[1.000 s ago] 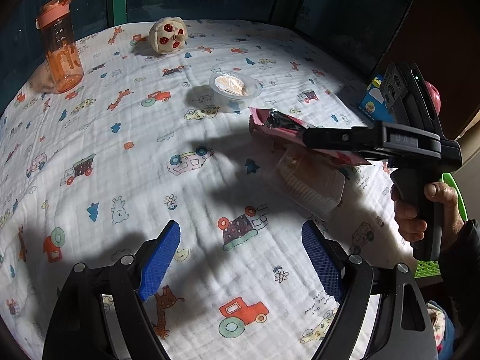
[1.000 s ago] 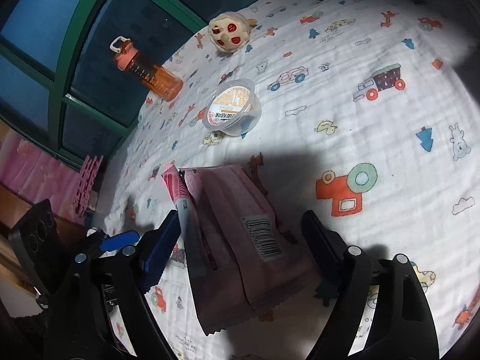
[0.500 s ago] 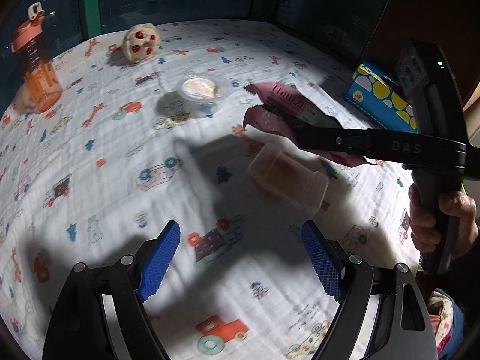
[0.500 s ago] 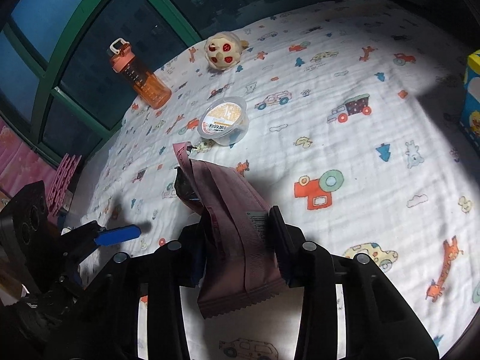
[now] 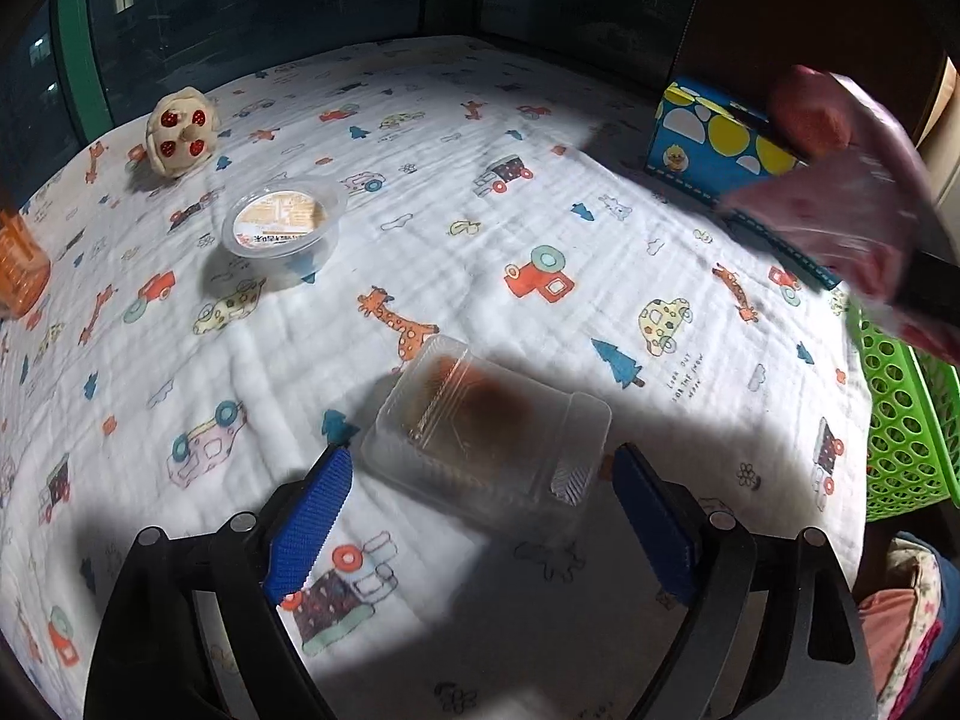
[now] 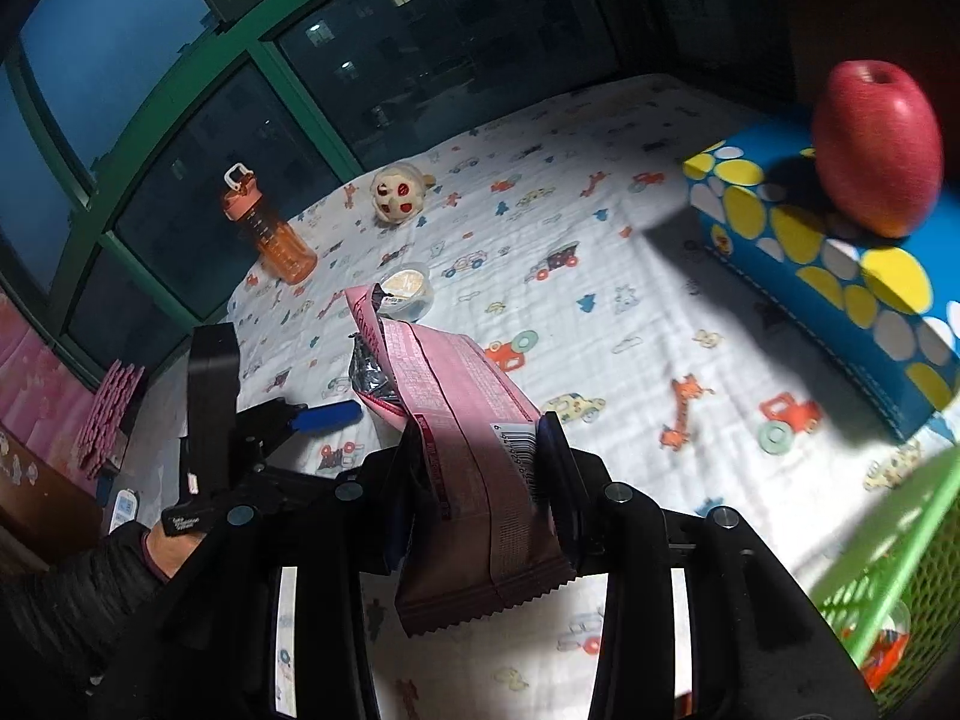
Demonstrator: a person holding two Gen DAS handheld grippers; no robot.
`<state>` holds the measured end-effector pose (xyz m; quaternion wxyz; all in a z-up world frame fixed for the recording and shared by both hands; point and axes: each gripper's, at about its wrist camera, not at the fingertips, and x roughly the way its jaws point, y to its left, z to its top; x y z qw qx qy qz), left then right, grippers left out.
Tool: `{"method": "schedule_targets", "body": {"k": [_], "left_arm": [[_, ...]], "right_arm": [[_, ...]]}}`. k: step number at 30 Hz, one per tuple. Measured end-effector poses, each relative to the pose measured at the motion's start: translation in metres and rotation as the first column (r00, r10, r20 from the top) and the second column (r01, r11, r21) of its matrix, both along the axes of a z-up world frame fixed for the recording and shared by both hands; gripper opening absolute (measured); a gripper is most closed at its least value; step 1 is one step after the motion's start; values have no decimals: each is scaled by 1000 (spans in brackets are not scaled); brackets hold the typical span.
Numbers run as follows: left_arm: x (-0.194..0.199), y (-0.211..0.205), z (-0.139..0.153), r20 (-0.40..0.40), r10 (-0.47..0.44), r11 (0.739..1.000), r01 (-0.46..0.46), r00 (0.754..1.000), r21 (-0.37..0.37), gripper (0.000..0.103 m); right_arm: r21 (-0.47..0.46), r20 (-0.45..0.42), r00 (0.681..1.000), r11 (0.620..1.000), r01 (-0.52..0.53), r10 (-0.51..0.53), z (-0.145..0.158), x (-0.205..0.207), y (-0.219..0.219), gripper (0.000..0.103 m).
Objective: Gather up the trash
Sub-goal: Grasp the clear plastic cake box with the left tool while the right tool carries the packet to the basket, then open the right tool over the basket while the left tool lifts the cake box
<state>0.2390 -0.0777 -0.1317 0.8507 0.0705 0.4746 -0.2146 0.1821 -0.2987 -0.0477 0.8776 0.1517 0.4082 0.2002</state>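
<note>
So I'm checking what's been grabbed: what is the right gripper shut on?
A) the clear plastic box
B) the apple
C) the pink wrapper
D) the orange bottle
C: in the right wrist view the right gripper has its pads pressed on both sides of the pink wrapper, lifted off the cloth; the clear box, apple and bottle sit apart from it.

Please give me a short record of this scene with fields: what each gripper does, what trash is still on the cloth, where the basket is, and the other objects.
right gripper: shut on pink wrapper, lifted off the cloth
left gripper: open, jaws just widened, clear plastic box ahead between them, not gripped
trash on cloth: clear plastic box; round lidded cup
green basket: at the bed's right edge
other: apple on blue box, orange bottle, round toy
</note>
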Motion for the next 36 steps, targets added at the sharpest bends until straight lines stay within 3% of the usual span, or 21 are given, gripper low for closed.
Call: {"method": "schedule_targets", "body": {"k": [7,12,18,26,29,31,36], "left_arm": [[7,-4,-4,17,-8,1000,8,1000,2,78],[0,-2,5,47,-5,1000,5,999,-10,77],[-15,0,43,99,-13,998,20,995,-67,77],[-41,-19,96,156,-54,988,76,986,-134,77],[-55,-37,110,175,-86,983,112,981,-146,77],[-64,-50,115,176,-110,977,138,978,-160,77],[-85,-91,122,185,-186,962,217,965,-163,77]], "right_arm": [[-30,16,991,991,133,-133,11,-56,-46,38],[-29,12,963,963,270,-269,10,-97,-88,38],[-57,-2,908,907,418,-419,1,-136,-129,38],[-143,-34,863,857,494,-504,-19,-162,-152,40],[-156,-49,851,846,510,-523,-26,-171,-163,45],[-174,-48,837,830,530,-545,-29,-176,-169,55],[-182,-62,821,815,549,-567,-32,-183,-186,69]]}}
